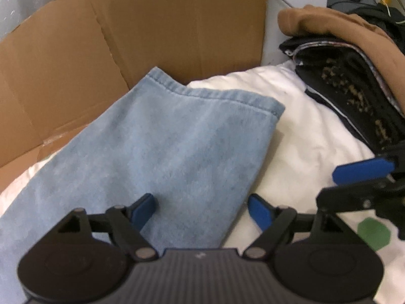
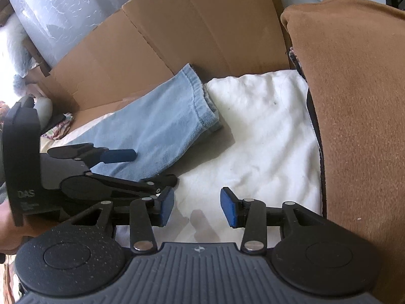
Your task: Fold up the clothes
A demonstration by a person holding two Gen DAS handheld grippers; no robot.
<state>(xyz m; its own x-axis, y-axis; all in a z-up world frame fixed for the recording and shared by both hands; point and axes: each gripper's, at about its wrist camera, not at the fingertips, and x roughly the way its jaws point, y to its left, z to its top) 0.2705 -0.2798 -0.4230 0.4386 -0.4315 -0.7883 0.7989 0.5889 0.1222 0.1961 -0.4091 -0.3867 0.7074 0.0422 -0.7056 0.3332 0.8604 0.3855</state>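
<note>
Item: pale denim jeans leg (image 1: 162,147), flat on white bedding (image 1: 303,131) beside cardboard (image 1: 126,25); likely heavy, floppy, best pinched at hem; my left gripper (image 1: 202,210) and right gripper (image 2: 197,206) gape wide, empty.

A large flattened brown cardboard sheet (image 1: 152,33) stands across the upper left of both views, with creases running down it. In the upper left of the right wrist view, a clear plastic film (image 2: 58,12) shines. A green octagon print (image 1: 374,233) shows at the lower right of the left wrist view.
</note>
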